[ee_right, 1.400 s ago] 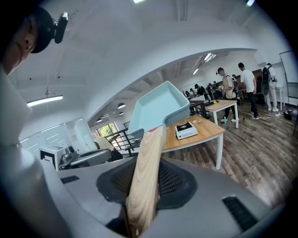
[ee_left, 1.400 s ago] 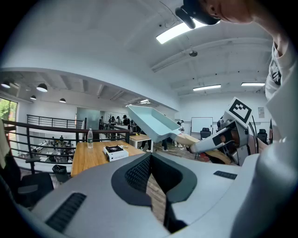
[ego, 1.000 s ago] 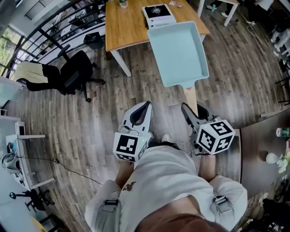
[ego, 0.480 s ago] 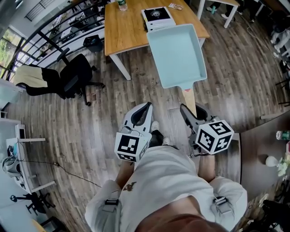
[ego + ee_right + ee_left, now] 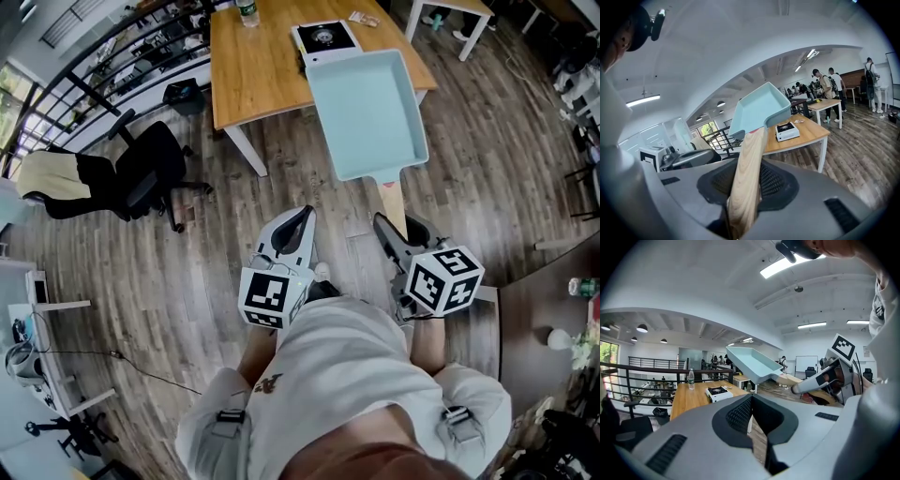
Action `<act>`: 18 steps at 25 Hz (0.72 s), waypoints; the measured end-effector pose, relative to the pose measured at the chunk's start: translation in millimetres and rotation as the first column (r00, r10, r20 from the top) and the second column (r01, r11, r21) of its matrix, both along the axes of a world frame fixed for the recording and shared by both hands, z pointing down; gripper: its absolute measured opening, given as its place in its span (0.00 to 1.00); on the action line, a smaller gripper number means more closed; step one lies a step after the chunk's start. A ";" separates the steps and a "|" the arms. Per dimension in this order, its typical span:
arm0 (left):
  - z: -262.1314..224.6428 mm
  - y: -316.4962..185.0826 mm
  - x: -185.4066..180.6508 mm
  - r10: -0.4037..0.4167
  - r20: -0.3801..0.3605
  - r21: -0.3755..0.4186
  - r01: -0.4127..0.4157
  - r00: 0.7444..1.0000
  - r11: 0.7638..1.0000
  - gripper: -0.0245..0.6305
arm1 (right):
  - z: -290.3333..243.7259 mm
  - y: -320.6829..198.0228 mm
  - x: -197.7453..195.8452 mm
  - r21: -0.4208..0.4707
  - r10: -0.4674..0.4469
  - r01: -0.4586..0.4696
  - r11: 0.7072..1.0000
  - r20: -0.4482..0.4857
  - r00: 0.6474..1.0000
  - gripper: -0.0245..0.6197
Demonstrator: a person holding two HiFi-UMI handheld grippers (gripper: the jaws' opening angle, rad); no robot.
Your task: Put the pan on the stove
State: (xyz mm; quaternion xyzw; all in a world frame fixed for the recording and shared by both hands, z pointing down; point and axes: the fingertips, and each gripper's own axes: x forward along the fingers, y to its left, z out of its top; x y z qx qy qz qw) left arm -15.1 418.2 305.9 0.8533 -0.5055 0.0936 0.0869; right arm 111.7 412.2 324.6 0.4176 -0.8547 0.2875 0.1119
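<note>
Head view showed the pale blue rectangular pan (image 5: 367, 112) held up in the air, not on the stove. Its far rim overlapped the near edge of the wooden table (image 5: 253, 66) in the picture, and its body hung over the plank floor (image 5: 187, 272). The pan's wooden handle (image 5: 394, 202) ran back toward the person and was pinched between the jaws of the right gripper (image 5: 392, 232). The right gripper view showed the same thing, with the handle filling the space between the dark pads and the pan tilted upward beyond them.

The left gripper (image 5: 302, 220) hung beside it, well clear of the pan. Its jaws were pressed together at the tips with nothing between them.

The small white stove (image 5: 325, 37) sat on the table just past the pan's far rim, and a bottle (image 5: 246, 9) stood at the table's far side. A black office chair (image 5: 150, 169) stood on the floor to the left of the table.
</note>
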 end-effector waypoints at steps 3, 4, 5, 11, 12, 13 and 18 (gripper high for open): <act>1.1 -15.9 -11.2 0.016 0.002 0.000 -0.016 1.000 1.000 0.07 | -1.0 -13.4 -11.9 -0.003 0.010 -0.010 1.000 -0.004 1.000 0.23; 0.6 -21.0 -14.8 0.021 0.002 0.004 -0.021 1.000 1.000 0.07 | -1.2 -17.5 -15.3 -0.003 0.015 -0.015 1.000 -0.004 1.000 0.23; -0.1 -26.1 -18.4 0.025 0.003 0.009 -0.025 1.000 1.000 0.07 | -1.4 -21.5 -18.5 -0.003 0.020 -0.020 1.000 -0.004 1.000 0.23; 1.7 -50.0 -32.1 0.039 -0.004 0.005 -0.039 0.999 0.999 0.07 | -2.7 -40.4 -28.3 -0.009 0.052 -0.052 0.999 -0.014 0.999 0.23; 1.2 -53.5 -33.2 0.043 -0.007 0.005 -0.042 0.999 0.999 0.07 | -3.0 -43.6 -29.2 -0.010 0.056 -0.056 0.998 -0.017 0.998 0.23; 1.2 -57.0 -34.1 0.046 -0.009 0.005 -0.046 0.999 0.999 0.07 | -3.3 -46.8 -30.3 -0.010 0.058 -0.058 0.998 -0.019 0.998 0.23; 3.8 -71.0 -36.4 0.053 -0.015 0.000 -0.053 0.999 0.999 0.07 | -0.9 -60.6 -33.9 -0.015 0.060 -0.060 0.998 -0.021 0.998 0.23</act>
